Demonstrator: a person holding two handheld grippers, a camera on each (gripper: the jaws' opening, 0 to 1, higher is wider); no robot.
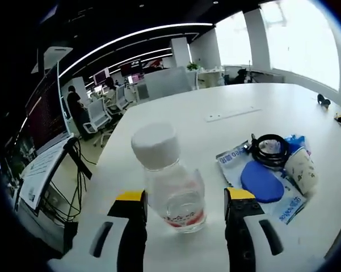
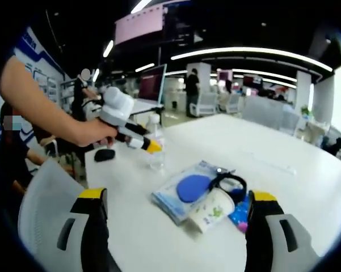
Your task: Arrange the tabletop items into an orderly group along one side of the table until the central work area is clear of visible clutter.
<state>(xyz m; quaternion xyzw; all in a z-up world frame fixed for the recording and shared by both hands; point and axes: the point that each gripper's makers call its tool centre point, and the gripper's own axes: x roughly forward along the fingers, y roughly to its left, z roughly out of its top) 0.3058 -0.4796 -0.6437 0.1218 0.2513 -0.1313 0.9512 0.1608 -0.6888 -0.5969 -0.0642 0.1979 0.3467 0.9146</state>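
One clear bottle [image 1: 169,180] with a white cap stands upright on the white table [image 1: 215,102], between the spread jaws of the left gripper [image 1: 185,202]. Its red label cannot be read. Beside it lie one blue disc [image 1: 262,181], one coiled black cable [image 1: 269,149], one paper cup [image 1: 301,170] and one printed packet [image 1: 235,158]. The right gripper [image 2: 179,199] hangs released.
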